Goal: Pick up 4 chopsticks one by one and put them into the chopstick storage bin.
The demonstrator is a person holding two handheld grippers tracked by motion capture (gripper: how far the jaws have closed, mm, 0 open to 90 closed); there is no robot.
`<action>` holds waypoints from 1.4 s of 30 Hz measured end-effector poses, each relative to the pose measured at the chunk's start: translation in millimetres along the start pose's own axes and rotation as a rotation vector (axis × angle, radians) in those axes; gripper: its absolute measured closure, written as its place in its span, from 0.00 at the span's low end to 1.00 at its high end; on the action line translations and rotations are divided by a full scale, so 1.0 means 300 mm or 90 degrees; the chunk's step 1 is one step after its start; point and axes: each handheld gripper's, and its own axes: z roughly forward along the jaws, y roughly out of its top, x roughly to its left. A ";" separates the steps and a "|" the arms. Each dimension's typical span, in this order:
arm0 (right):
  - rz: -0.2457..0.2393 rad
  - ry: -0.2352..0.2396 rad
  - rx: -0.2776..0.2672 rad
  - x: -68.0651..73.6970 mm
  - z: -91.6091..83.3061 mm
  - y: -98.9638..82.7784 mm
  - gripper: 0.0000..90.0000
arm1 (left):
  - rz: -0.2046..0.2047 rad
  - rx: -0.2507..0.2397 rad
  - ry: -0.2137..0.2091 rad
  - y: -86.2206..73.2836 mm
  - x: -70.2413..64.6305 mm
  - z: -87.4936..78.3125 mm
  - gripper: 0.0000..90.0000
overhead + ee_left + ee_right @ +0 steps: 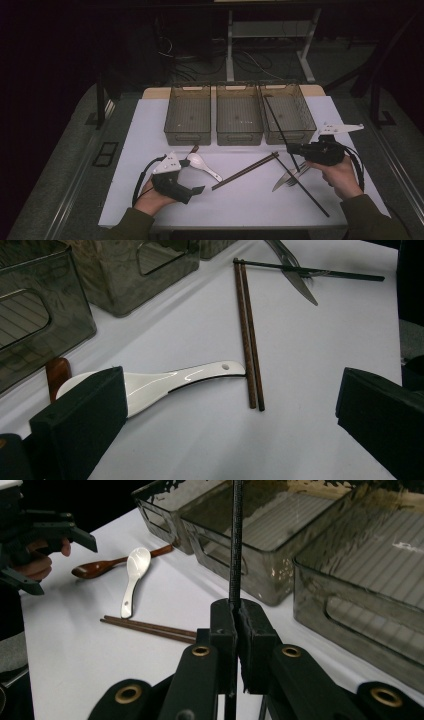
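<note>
- Right claw point(291, 148) sat at the right of the high view, jaws clamped tight on a black chopstick point(278, 124). In the right claw's own view the stick point(236, 540) ran straight up out of the pinched pads toward the top of the frame.
- That stick's far end reached up over the rightmost of 3 clear bins point(287, 113) lined up at the top of the white bench point(150, 130).
- A 2nd black chopstick point(305, 187) lay flat, slanting toward the lower right of the high view, crossing a knife and fork point(290, 177) just under the right hand.
- Left claw point(192, 175) was at the lower left of the high view, jaws wide apart with nothing gripped. In its own view the white spoon point(185, 380) lay between the 2 pads, bowl end behind the left one.
- A pair of brown chopsticks point(245, 171) lay mid-frame in the high view, and a brown wooden spoon point(100, 567) was beside the white one.
</note>
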 end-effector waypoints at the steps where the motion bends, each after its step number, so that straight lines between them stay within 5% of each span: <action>1: -0.005 0.002 -0.002 -0.001 0.006 0.005 0.94 | 0.001 0.000 -0.001 0.000 0.000 0.000 0.00; 42: -0.044 0.038 0.004 0.063 0.232 0.216 0.95 | 0.000 -0.002 -0.001 -0.001 -0.002 0.000 0.00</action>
